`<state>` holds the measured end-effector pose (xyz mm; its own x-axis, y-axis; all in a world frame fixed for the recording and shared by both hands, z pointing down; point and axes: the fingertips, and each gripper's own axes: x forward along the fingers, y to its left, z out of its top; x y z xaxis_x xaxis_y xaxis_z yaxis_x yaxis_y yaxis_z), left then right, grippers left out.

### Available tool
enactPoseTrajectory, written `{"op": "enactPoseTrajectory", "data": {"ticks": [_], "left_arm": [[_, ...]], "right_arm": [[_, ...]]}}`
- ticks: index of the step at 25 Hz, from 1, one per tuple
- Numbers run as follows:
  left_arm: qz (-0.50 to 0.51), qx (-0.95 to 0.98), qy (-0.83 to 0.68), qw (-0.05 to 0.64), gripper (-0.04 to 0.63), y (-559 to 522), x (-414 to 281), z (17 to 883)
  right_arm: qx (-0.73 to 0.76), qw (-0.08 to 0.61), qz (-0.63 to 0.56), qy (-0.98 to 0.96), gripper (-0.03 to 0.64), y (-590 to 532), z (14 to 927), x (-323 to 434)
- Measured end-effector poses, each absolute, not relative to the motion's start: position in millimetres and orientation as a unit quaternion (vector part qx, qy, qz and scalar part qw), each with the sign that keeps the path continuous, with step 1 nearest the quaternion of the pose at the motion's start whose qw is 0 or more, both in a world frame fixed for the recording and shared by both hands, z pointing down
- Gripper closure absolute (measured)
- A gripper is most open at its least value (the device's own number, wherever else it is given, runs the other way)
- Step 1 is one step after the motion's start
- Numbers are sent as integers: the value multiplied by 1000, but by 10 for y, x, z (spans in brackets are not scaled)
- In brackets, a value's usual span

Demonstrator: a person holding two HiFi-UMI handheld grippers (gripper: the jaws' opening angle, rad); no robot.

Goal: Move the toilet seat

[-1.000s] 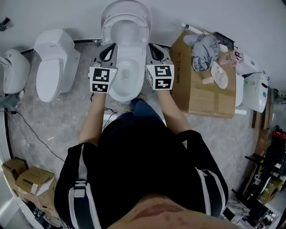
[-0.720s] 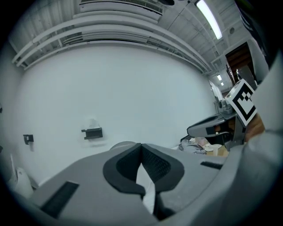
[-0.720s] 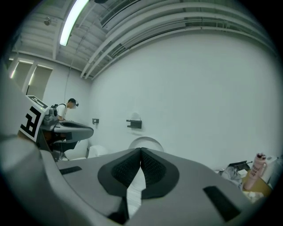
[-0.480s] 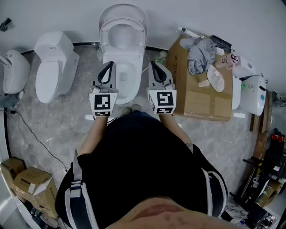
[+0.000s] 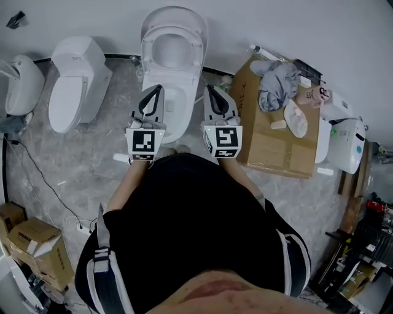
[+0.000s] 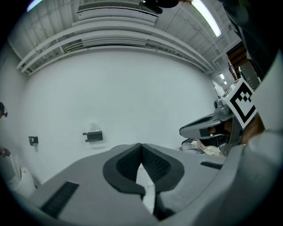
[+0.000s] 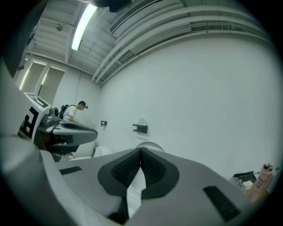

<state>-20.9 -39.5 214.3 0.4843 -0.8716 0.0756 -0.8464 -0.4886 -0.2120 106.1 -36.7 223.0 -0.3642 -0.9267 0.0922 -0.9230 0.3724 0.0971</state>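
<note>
Centre of the floor, the open toilet (image 5: 175, 105) backs onto the far wall, with a cardboard box (image 5: 270, 147) just to its right and a second toilet (image 5: 73, 86) to its left. The toilet seat (image 5: 173, 18) stands raised at the bowl's far end, against the wall. The left tool (image 5: 158, 89) and right tool (image 5: 208, 89) flank the bowl on the near side of the seat, clear of it. Both have their jaws pressed together on nothing.
</note>
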Motion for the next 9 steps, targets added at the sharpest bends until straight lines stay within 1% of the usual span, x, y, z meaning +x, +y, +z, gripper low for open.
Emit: {"op": "enactPoseTrajectory", "data": {"ticks": [9], "left_arm": [[-87, -852, 511, 69, 588, -326, -113, 2142]], "right_arm": [[548, 65, -8, -834, 594, -351, 2281, 1130]]}}
